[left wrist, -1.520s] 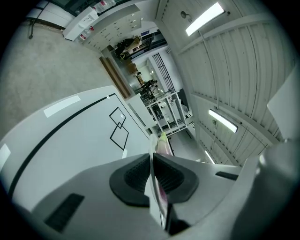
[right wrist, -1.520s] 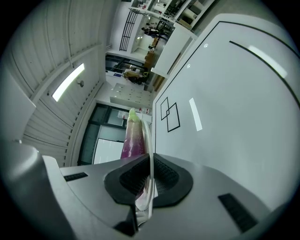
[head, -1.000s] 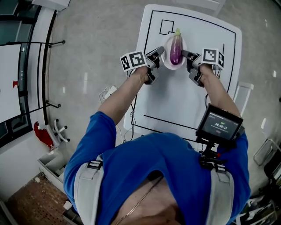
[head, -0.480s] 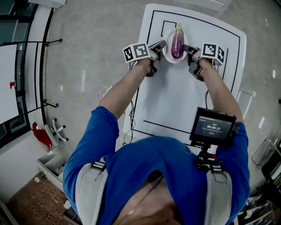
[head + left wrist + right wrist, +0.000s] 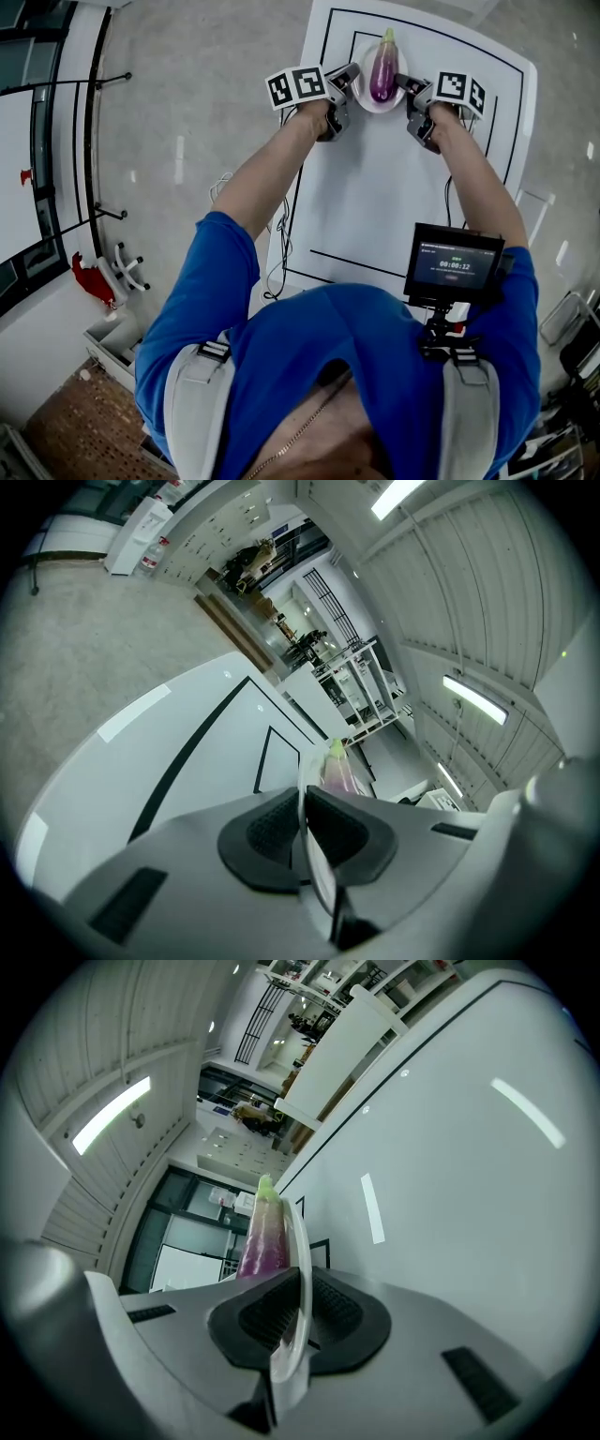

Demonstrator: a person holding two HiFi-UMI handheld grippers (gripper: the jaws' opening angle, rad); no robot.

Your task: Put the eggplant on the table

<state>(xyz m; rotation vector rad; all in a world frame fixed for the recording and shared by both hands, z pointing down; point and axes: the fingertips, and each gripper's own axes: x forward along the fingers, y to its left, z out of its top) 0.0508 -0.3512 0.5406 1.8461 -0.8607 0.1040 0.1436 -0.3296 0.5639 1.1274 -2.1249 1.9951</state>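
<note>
Your left gripper [image 5: 349,75] and right gripper [image 5: 405,85] each pinch opposite rims of the plate [image 5: 364,95]. The eggplant [image 5: 382,73] lies on it between them, over the worktop [image 5: 375,187].

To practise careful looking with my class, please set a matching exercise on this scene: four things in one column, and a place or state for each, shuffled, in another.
Things:
1. eggplant
2. plate
3. left gripper
4. table

Places or states:
A. marked with black lines
B. shut on the plate's left rim
C. lying on the plate
D. round, gripped at two opposite sides

Pairs: 1-C, 2-D, 3-B, 4-A
</note>
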